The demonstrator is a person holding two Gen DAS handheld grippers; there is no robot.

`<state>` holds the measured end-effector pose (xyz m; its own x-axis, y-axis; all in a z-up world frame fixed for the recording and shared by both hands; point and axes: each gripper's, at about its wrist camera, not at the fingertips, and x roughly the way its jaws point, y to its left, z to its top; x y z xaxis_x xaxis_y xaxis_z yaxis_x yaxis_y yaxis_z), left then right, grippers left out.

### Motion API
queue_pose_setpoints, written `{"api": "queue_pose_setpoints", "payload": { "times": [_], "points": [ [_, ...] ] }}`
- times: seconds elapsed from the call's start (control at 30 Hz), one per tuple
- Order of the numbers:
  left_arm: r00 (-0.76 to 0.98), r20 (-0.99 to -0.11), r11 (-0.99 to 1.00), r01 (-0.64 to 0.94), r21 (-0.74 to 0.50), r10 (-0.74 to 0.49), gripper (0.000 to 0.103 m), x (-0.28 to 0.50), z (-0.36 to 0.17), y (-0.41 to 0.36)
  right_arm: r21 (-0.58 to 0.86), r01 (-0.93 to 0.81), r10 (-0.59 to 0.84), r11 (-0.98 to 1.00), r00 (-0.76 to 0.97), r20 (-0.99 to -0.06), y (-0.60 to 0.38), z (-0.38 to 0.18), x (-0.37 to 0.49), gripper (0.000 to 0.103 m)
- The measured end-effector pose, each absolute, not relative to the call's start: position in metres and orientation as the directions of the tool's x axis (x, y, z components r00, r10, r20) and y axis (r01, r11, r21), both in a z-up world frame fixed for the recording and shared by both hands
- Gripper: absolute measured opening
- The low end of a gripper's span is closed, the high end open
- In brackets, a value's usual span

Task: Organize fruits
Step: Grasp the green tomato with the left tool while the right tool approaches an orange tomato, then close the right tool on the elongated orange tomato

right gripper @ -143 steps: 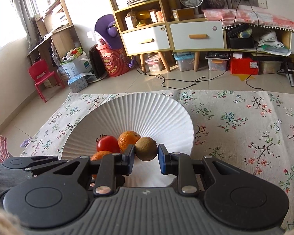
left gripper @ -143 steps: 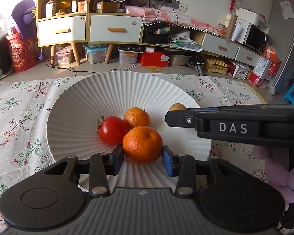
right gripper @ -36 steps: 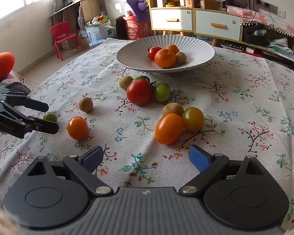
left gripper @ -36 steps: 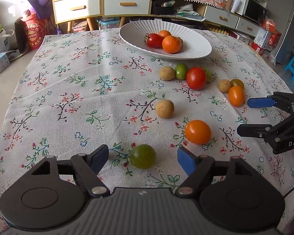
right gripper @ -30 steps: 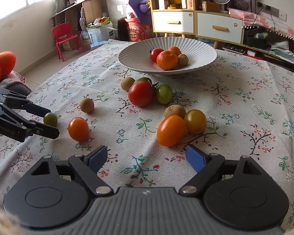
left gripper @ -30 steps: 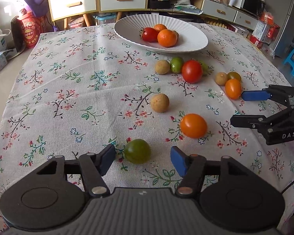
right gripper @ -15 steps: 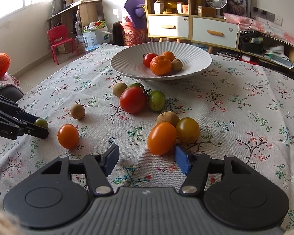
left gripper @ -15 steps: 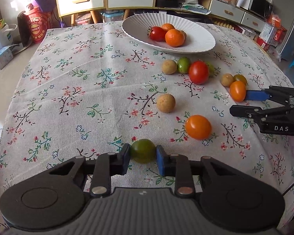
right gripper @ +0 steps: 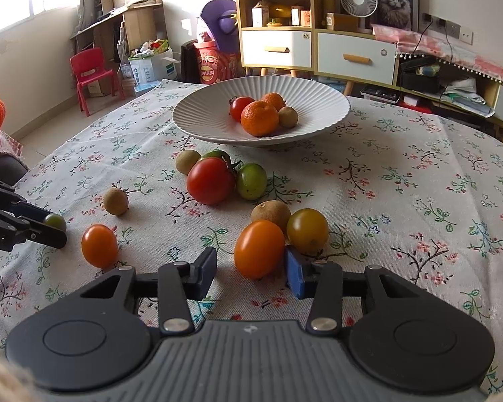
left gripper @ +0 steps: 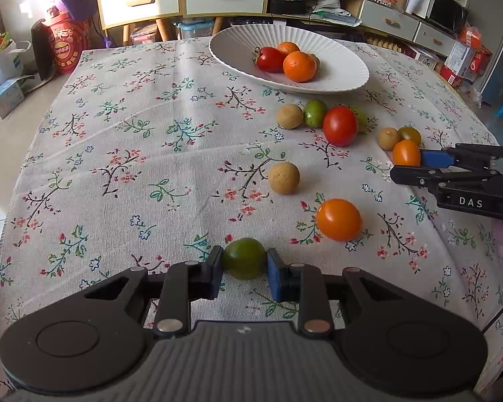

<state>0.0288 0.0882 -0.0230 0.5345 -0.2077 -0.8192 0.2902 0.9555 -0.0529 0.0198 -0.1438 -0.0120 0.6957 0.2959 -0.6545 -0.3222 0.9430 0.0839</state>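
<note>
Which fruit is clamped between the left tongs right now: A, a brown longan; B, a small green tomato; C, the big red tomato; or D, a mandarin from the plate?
B: in the left wrist view the left tongs have both pads pressed against the small green tomato, while the big red tomato sits loose on the tablecloth.

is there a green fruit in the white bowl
No, the bowl holds only a red tomato, two oranges and a brown fruit.
</note>
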Motion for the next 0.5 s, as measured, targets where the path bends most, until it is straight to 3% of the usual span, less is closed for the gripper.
{"api": "queue_pose_setpoints", "payload": {
  "times": [0.17, 0.5],
  "points": [
    [0.542, -0.814, 0.956, 0.287, -0.054, -0.208, 0.021, 0.0284, -0.0209, 0.0878, 0.087, -0.31, 0.289, 0.947, 0.7, -0.653, -0.1453, -0.0117, 0.0226, 0.028],
    [0.566, -0.794, 0.955, 0.289, -0.06, -0.222, 0.021, 0.0301, -0.0141, 0.0837, 0.097, -0.338, 0.317, 0.936, 0.692, -0.649, -0.1423, -0.0069, 0.0193, 0.027]
  ]
}}
